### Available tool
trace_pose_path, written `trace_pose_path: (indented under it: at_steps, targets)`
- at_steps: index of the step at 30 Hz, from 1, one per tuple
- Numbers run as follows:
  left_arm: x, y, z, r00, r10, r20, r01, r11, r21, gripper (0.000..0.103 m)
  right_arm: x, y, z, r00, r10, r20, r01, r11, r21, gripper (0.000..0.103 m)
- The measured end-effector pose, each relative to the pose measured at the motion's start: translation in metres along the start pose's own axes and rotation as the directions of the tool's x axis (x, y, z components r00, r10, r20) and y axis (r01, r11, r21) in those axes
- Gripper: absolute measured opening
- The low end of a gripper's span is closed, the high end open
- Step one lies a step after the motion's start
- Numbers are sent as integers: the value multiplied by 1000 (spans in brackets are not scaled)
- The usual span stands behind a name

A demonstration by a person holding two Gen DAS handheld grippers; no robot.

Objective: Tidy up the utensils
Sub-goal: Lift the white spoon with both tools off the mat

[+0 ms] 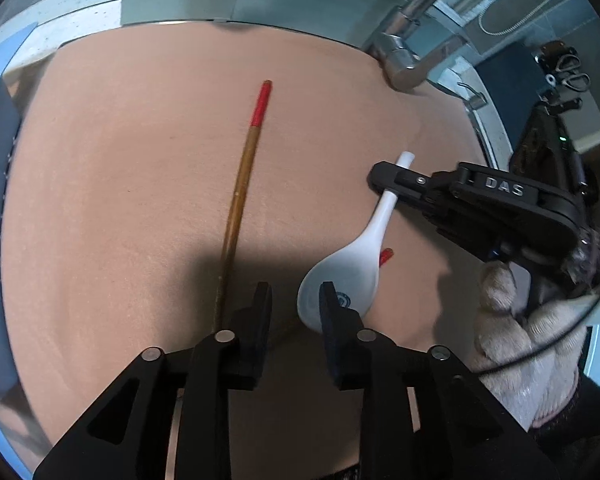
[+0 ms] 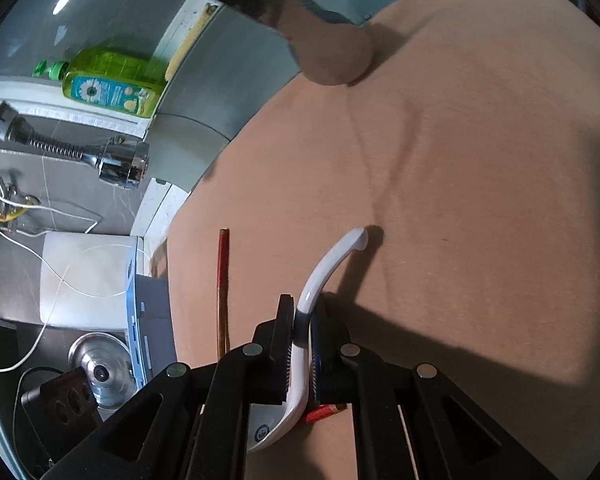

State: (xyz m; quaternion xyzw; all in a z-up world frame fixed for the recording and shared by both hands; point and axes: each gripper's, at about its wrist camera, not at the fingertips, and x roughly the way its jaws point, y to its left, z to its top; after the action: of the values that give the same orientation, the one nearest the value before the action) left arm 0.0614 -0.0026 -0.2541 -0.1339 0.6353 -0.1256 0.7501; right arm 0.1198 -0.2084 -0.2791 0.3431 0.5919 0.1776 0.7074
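Two grippers over the tan table (image 1: 120, 200), and the action is on the right side. The right gripper (image 2: 303, 316) has its fingers (image 2: 285, 320) clenched on the handle of the white spoon (image 2: 320, 276), gripping it partway along, the handle's end curving away toward the far side and the bowl near the camera. From the left wrist view the spoon's bowl (image 1: 340, 276) sits low over the table just beyond the left gripper (image 1: 294, 304), whose fingers (image 1: 262, 308) are released and parted, nothing between them. One chopstick (image 1: 240, 196), brown with a red end, lies straight on the table to the left of the spoon, well apart from it; a second chopstick's red tip (image 1: 386, 257) peeks out from under the spoon's bowl. To do this well, I'd say the right gripper should lift the spoon clear before travelling, so the bowl doesn't drag that hidden chopstick along. Keep the wrist steady, since a smooth ceramic-looking handle could twist in the grip. The left gripper looks free to take the chopstick on its side.
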Motion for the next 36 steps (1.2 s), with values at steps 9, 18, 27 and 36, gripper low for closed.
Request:
trace_pose_path:
  at_steps: [9, 18, 27, 36]
  targets:
    - [-21, -36, -27, 997, 68, 29, -73, 971, 230, 44, -2, -7, 0, 1000, 0, -19, 0, 999, 33, 7]
    - [-11, -72, -43, 980, 167, 109, -199, 790, 580, 35, 0, -10, 6, 996, 11, -91, -3, 996, 84, 6]
    - [-1, -63, -36, 984, 148, 103, -180, 775, 605, 17, 0, -12, 9, 992, 9, -125, 2, 995, 95, 6]
    - [6, -66, -24, 987, 121, 109, -162, 779, 606, 14, -5, 0, 12, 993, 2, -114, 7, 997, 83, 7]
